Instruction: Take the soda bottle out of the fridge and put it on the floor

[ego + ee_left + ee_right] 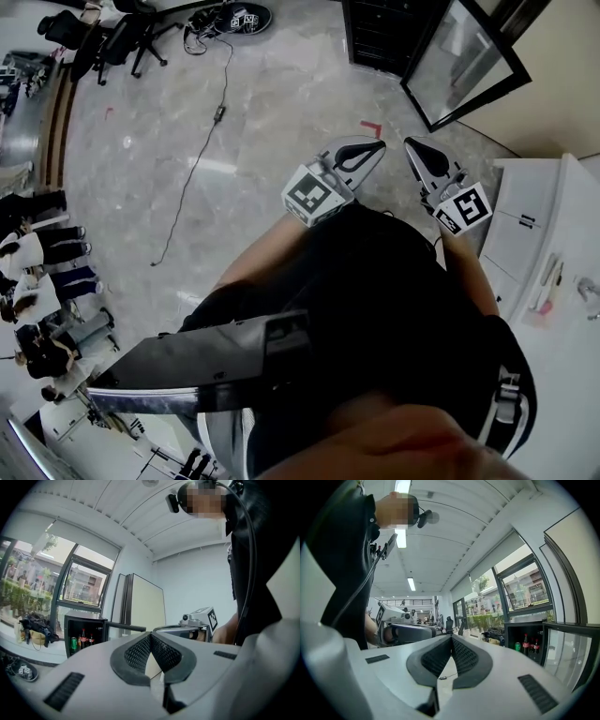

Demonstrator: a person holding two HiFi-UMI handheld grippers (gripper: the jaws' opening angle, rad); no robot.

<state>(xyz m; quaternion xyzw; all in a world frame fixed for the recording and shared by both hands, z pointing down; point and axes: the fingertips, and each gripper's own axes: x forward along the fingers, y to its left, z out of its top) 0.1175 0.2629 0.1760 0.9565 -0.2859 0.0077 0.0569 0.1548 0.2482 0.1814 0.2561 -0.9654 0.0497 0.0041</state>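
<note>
The small black fridge (pixel 380 33) stands on the floor ahead with its glass door (pixel 464 61) swung open. Inside the fridge (pixel 84 637) I see dark soda bottles (pixel 83 638) beside a green can (pixel 73 643); the bottles (pixel 526 644) also show in the right gripper view. My left gripper (pixel 375 147) and right gripper (pixel 412 142) are held side by side in front of the person's body, well short of the fridge. Both point toward it. The left gripper's pads (pixel 140 651) meet at the tip with nothing between them. The right gripper's pads (pixel 464 656) are likewise pressed together and empty.
A black cable (pixel 192 169) trails across the marble floor, and a red tape mark (pixel 372 127) lies near the fridge. White cabinets (pixel 525 234) stand at the right. Office chairs (pixel 122 37) are at the back left, and several people (pixel 37 253) stand along the left edge.
</note>
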